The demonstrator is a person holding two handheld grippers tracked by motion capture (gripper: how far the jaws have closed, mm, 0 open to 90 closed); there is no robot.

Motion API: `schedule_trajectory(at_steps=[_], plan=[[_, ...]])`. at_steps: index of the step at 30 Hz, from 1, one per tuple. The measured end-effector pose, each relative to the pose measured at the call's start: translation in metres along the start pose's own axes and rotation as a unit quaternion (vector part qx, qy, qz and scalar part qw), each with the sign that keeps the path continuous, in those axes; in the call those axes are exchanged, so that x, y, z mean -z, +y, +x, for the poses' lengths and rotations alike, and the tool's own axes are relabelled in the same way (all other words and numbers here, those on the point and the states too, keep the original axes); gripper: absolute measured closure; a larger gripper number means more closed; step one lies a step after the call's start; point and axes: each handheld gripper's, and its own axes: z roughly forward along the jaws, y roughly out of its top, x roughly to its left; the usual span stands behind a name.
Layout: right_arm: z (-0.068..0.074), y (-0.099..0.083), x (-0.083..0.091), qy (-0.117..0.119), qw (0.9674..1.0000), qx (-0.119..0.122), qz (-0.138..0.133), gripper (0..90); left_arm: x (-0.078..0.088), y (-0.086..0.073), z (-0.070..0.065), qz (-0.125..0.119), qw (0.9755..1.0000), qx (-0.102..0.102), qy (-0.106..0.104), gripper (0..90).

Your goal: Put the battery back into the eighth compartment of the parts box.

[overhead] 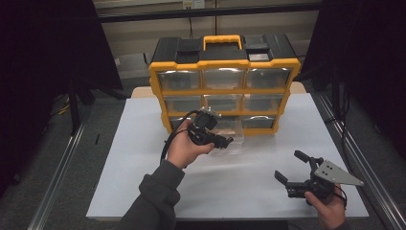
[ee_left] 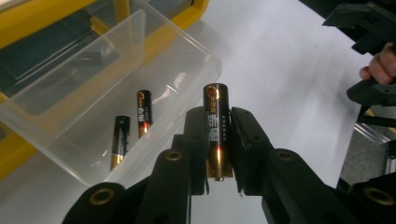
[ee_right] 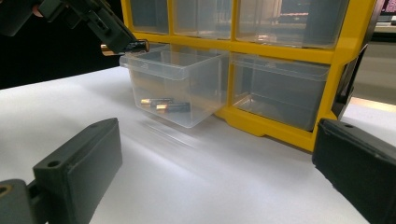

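We are holding 1 battery (ee_left: 215, 126) clamped lengthwise in our left gripper (ee_left: 217, 149), hovering just above the open drawer (ee_left: 140, 56); our right gripper (overhead: 299, 170) is idling wide open, well apart.

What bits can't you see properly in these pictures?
- Black-and-gold battery in the left tongs: small label print unreadable, left gripper view.
- Two batteries in the clear plastic drawer: blurred through its wall, right gripper view.
- Yellow organiser's other drawers: glare hides contents, high view.
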Motion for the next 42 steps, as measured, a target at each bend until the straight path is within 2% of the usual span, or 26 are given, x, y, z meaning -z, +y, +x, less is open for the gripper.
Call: schedule_trajectory(at_steps=[2,3,4,5,9,10,11,16,17,23,24,26,27,33,35,37,38,40,41,42], plan=[[0.000,0.000,0.000,0.001,1.0000,0.000,-0.001,1.1,0.000,0.001,0.003,0.009,1.0000,-0.003,0.002,77.4],[0.000,0.000,0.000,0.002,1.0000,0.002,-0.001,1.2,-0.001,0.001,0.005,0.004,1.0000,-0.007,0.003,77.4],[0.000,0.001,0.000,0.003,1.0000,0.001,-0.001,1.2,-0.002,0.001,0.005,0.002,1.0000,0.001,0.004,77.4],[0.000,0.001,0.000,0.003,1.0000,0.001,-0.002,1.2,-0.002,0.002,0.007,0.009,0.9999,-0.002,0.007,77.4],[0.000,0.001,0.000,0.001,1.0000,-0.002,-0.002,1.1,-0.001,0.003,0.012,-0.001,0.9999,0.009,0.013,77.4],[0.000,0.001,0.000,0.001,1.0000,-0.002,-0.002,1.1,0.000,0.004,0.013,-0.003,0.9999,0.006,0.015,77.4],[0.000,0.001,0.000,0.001,1.0000,-0.001,-0.002,1.1,0.000,0.004,0.014,-0.008,0.9998,0.012,0.015,77.4],[0.000,0.001,0.000,0.001,1.0000,-0.003,-0.002,1.2,0.002,0.007,0.023,-0.002,0.9995,0.013,0.027,77.4],[0.000,0.001,0.000,0.001,1.0000,-0.002,-0.002,1.2,0.002,0.007,0.025,-0.002,0.9994,0.019,0.028,77.4],[-0.001,0.001,0.001,0.001,1.0000,-0.002,-0.002,1.1,0.003,0.007,0.034,-0.009,0.9988,0.023,0.041,77.4],[-0.001,0.001,0.001,0.001,1.0000,-0.004,-0.003,1.1,0.002,0.008,0.034,-0.010,0.9987,0.028,0.042,77.4],[-0.001,0.001,0.001,-0.001,1.0000,-0.005,-0.005,1.1,0.003,0.008,0.035,-0.010,0.9987,0.025,0.044,77.4],[-0.001,0.001,0.001,0.001,1.0000,-0.003,-0.005,1.1,0.002,0.008,0.034,-0.013,0.9983,0.031,0.047,77.4],[-0.001,0.002,0.001,-0.001,1.0000,-0.001,-0.007,1.1,0.000,0.009,0.038,-0.006,0.9983,0.021,0.054,77.4],[-0.001,0.002,0.001,0.001,1.0000,-0.002,-0.007,1.1,-0.001,0.009,0.038,-0.015,0.9981,0.025,0.055,77.4],[-0.001,0.002,0.001,0.000,1.0000,0.000,-0.005,1.1,-0.001,0.009,0.040,-0.010,0.9982,0.022,0.055,77.4],[-0.001,0.002,0.001,0.003,1.0000,0.000,-0.005,1.1,-0.003,0.009,0.040,-0.017,0.9979,0.029,0.055,77.4],[0.000,0.001,0.001,0.000,1.0000,-0.002,-0.004,1.1,-0.003,0.009,0.041,-0.010,0.9977,0.029,0.060,77.3],[0.000,0.001,0.001,0.003,1.0000,-0.001,-0.006,1.1,-0.003,0.009,0.043,-0.009,0.9980,0.024,0.057,77.3],[0.000,0.001,0.001,0.004,1.0000,0.001,-0.006,1.1,-0.004,0.009,0.043,-0.014,0.9979,0.027,0.058,77.3]])
